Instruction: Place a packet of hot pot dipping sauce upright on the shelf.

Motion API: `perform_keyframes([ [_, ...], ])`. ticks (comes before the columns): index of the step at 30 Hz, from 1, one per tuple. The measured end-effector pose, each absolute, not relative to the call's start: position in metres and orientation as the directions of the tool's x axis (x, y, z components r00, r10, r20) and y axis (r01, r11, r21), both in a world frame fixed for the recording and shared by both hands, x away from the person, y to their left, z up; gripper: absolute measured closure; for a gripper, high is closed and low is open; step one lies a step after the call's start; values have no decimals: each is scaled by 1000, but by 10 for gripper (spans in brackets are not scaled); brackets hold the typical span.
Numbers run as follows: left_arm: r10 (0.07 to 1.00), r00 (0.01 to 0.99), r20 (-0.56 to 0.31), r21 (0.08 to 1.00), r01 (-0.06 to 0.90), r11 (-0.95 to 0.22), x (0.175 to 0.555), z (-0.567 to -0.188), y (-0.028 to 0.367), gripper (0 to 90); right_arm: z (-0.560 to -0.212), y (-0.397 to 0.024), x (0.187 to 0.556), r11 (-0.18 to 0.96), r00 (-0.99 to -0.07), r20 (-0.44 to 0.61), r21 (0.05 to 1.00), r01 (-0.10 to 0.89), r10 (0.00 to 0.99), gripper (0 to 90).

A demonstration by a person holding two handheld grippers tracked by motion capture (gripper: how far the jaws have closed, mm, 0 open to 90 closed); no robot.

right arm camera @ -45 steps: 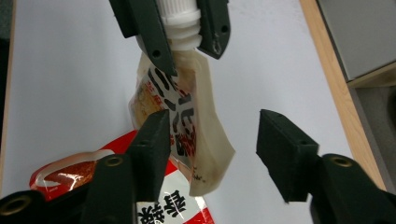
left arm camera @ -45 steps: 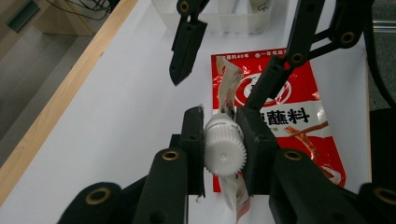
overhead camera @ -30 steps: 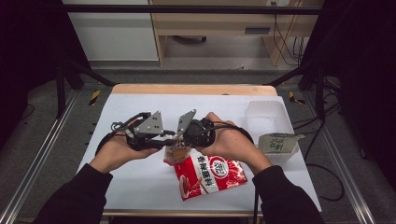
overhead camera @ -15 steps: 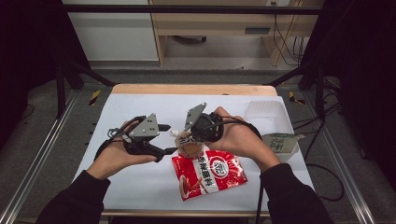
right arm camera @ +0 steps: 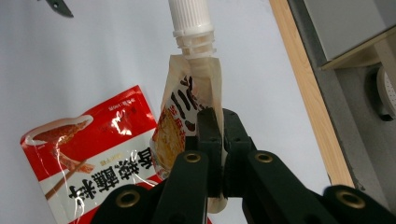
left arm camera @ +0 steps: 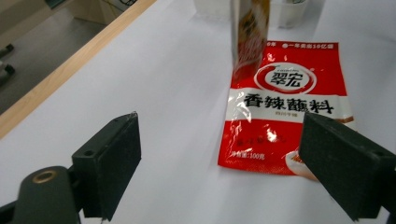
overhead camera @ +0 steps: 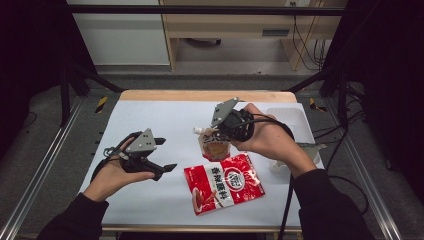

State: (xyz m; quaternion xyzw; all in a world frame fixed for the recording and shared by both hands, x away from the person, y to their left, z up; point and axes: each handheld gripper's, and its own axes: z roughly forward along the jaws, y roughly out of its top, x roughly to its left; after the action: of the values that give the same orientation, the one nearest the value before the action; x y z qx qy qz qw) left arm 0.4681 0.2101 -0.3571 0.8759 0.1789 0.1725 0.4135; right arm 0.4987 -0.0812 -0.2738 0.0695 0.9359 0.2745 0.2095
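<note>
I'm at my desk (overhead camera: pixel 165 117), white sheet on top, a strip of pale wood along its far edge. Dark metal rails (overhead camera: pixel 37 172) run down both sides, black frame bars (overhead camera: pixel 200 9) overhead. Grey floor (overhead camera: pixel 240 82) all around, a yellow-and-black marker (overhead camera: pixel 101 104) lying on it at the left. Beyond, a white cabinet (overhead camera: pixel 117 37) next to a wooden bench (overhead camera: pixel 225 27), cables (overhead camera: pixel 305 35) hanging at its right. Light falls on the desk; the room's sides sit in deep shadow.
</note>
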Motion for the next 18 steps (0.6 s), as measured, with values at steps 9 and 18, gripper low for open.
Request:
perform_keyframes([
  [9,536,837,109,789,255,-559,471,-384,240,96,-271,-109,501,841,-880,-390,540,20,271,890],
  [18,577,812,82,792,298,-532,465,-412,259,86,-260,-134,501,822,-850,-429,569,8,305,890],
])
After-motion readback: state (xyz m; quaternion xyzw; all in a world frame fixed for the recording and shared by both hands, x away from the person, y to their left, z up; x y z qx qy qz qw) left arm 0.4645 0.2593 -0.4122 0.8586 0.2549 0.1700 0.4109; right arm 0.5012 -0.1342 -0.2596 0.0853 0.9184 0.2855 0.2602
